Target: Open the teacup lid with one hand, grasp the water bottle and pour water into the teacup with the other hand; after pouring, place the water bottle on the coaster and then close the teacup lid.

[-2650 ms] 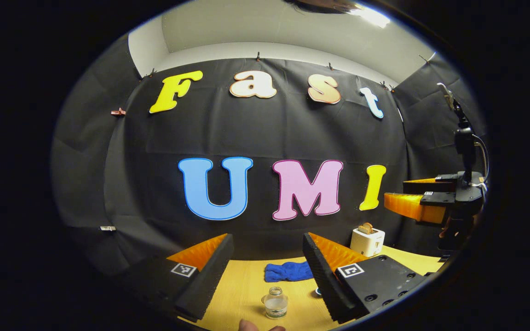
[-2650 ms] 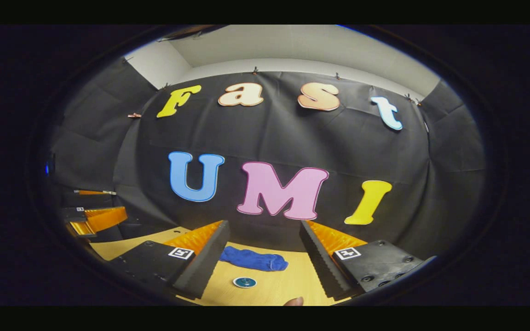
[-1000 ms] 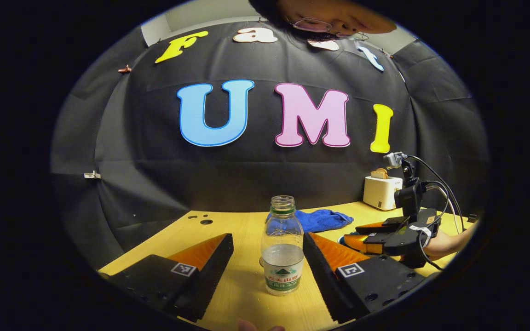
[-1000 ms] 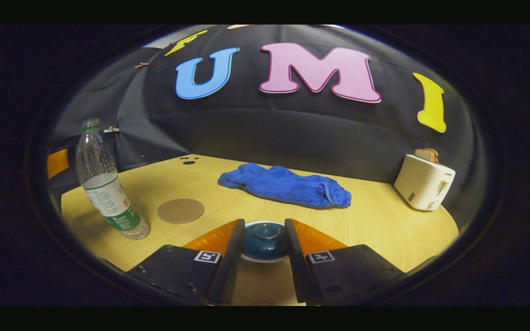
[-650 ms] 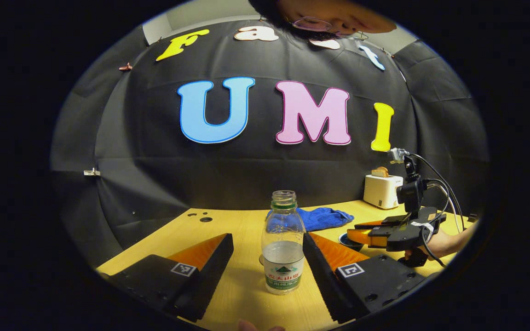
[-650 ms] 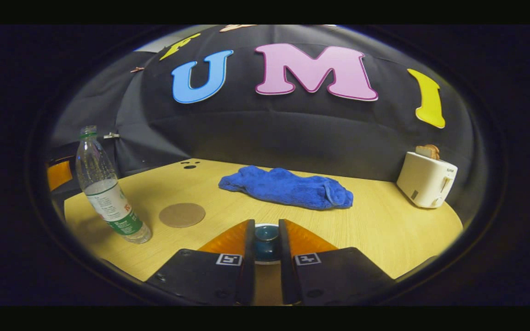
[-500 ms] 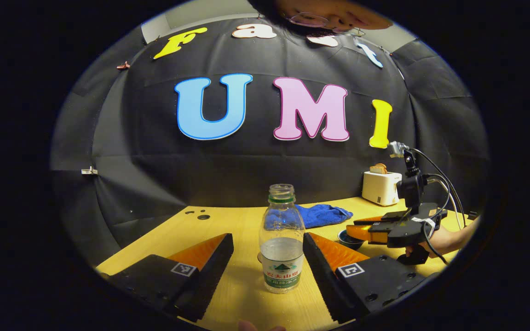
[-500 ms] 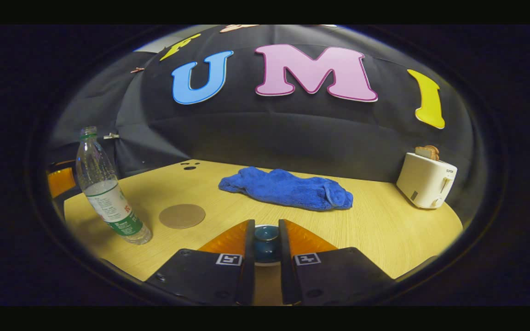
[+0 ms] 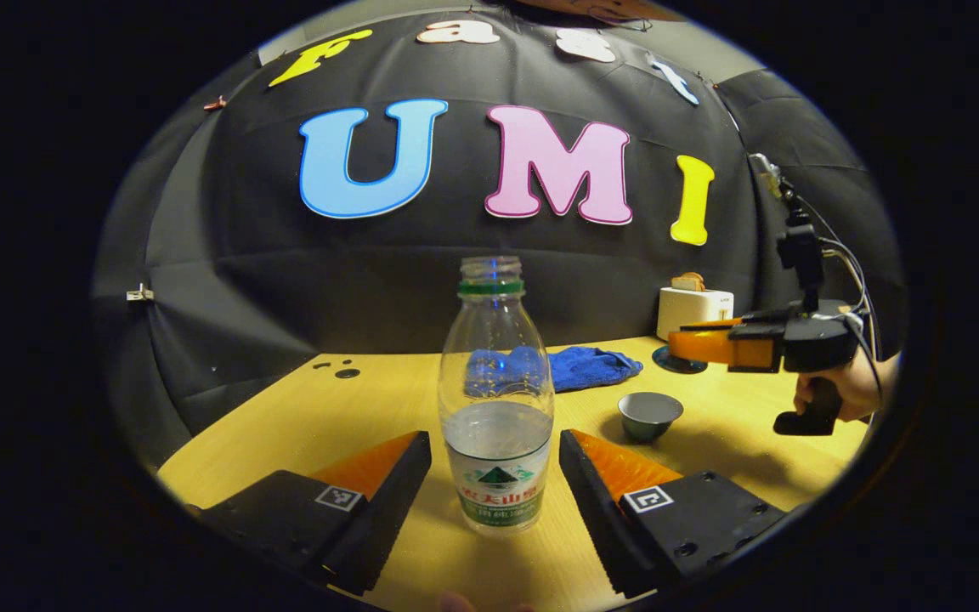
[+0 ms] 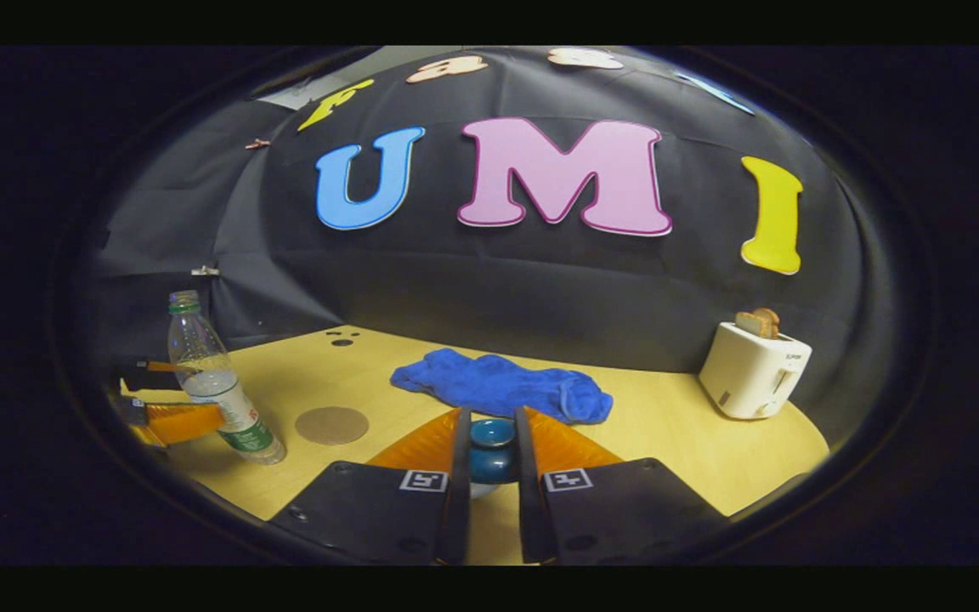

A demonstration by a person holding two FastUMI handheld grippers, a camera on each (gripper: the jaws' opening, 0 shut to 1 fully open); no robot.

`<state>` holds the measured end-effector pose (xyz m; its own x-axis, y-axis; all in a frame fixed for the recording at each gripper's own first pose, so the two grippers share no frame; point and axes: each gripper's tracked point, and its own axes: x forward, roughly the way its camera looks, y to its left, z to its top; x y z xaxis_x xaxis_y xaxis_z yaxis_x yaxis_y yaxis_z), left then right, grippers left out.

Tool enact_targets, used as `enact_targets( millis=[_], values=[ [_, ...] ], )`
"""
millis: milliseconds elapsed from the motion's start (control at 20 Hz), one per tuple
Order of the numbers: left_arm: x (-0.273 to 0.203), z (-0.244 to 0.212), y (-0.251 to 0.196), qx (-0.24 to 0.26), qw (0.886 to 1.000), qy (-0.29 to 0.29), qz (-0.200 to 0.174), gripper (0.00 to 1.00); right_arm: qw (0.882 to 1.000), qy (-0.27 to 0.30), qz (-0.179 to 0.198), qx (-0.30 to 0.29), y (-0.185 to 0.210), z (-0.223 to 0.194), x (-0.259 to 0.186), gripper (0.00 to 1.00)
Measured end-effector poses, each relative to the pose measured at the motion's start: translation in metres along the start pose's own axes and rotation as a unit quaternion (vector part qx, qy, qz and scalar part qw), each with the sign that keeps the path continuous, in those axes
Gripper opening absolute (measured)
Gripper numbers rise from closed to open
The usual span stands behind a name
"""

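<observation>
Your left tongs (image 9: 495,476) are spread wide, one finger on each side of the water bottle (image 9: 496,399), and neither finger touches it. The bottle stands upright on the table (image 9: 353,416), without a cap, partly filled with water. Its foot is between your fingers, so where it meets the wood is partly covered. In the right gripper view the same bottle (image 10: 217,393) stands at the far left with the orange fingers of the left tongs (image 10: 168,406) around it, but this is small and bent by the lens.

Your right tongs (image 10: 489,463) are pressed on the blue teacup lid (image 10: 490,450), pinching its knob from both sides. The fingers hide most of the lid and only a narrow strip of it shows between them. In the left gripper view the right tongs (image 9: 702,344) are held above the table by a hand (image 9: 855,393) that is cut off at the edge. A dark disc of the lid (image 9: 678,364) shows under their tips, and you cannot make out the grip from here.

The teacup (image 9: 649,415) sits open on the table, apart from the lid; its inside is too dark to tell what it holds. The round brown coaster (image 10: 332,424) lies flat just beside the bottle. The blue towel (image 10: 498,384) is behind, partly seen through the bottle in the left gripper view. The white toaster (image 10: 753,367) stands at the far right with bread in it.
</observation>
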<state>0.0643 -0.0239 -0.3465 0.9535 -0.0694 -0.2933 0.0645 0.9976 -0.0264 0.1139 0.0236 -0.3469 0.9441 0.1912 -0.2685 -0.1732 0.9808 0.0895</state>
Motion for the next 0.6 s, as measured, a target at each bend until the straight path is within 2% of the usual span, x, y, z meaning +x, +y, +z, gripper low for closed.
enact_targets(
  millis=[150, 250, 300, 350, 400, 500, 600],
  values=[
    [0.016, -0.015, 0.000, -0.010, 1.000, 0.019, -0.001, 0.96, 1.000, -0.005, -0.009, 0.001, -0.012, 0.006, -0.009, 0.26],
    [0.022, -0.024, 0.002, -0.030, 0.999, 0.035, 0.002, 0.88, 1.000, -0.008, -0.015, 0.003, -0.019, 0.009, -0.013, 0.26],
    [0.025, -0.027, 0.001, -0.036, 0.999, 0.036, 0.002, 0.80, 1.000, -0.007, -0.018, 0.000, -0.024, 0.009, -0.014, 0.26],
    [0.025, -0.021, 0.000, -0.036, 0.999, 0.030, -0.001, 0.81, 1.000, -0.006, -0.020, -0.002, -0.027, 0.007, -0.017, 0.26],
    [0.026, -0.020, 0.000, -0.033, 0.999, 0.030, 0.001, 0.77, 1.000, -0.005, -0.023, -0.002, -0.031, 0.006, -0.019, 0.26],
    [0.026, -0.019, 0.001, -0.012, 0.999, 0.033, 0.008, 0.73, 1.000, -0.005, -0.028, -0.001, -0.039, 0.005, -0.021, 0.26],
    [0.029, -0.014, 0.006, 0.046, 0.998, 0.042, 0.020, 0.71, 0.999, -0.009, -0.036, -0.003, -0.048, 0.006, -0.025, 0.26]
  ],
)
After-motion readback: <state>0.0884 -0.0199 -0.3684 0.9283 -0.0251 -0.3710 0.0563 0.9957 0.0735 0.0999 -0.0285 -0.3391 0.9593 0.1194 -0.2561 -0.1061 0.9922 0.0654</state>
